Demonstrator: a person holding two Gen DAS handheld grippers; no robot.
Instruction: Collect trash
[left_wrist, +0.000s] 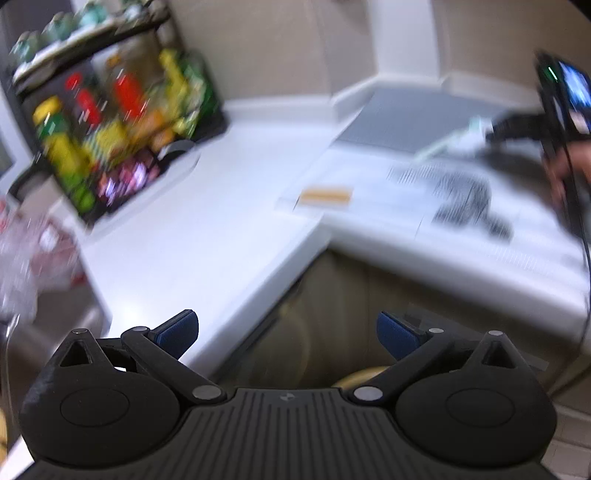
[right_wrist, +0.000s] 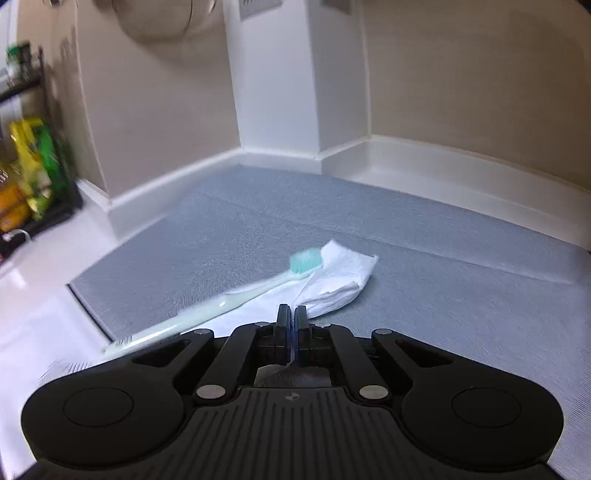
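At the far left of the right wrist view we see a dark rack (right_wrist: 26, 158) of yellow and green packets standing on the white counter (right_wrist: 33, 280), well apart from our work. Moving in, a pale toothbrush (right_wrist: 221, 306) lies slantwise from lower left toward the middle of the frame, its teal bristle head resting on the near edge of a folded white tissue (right_wrist: 340, 280) that lies on the grey mat (right_wrist: 443, 258). At lower centre our right gripper (right_wrist: 291, 317) has its fingers pressed together, and a thin sliver of white paper shows between the pads, so we judge that we are pinching the near corner of the tissue. To do this step well we should lift slowly and peel the tissue away to the right, so the brush head slides off rather than coming up with it; a jerk could flick the toothbrush across the counter. The pinch looks shallow, so we keep it firm. In the blurred left wrist view our left gripper (left_wrist: 287, 332) hangs at the bottom of the frame with fingers spread and nothing between them, free to steady the brush if needed.
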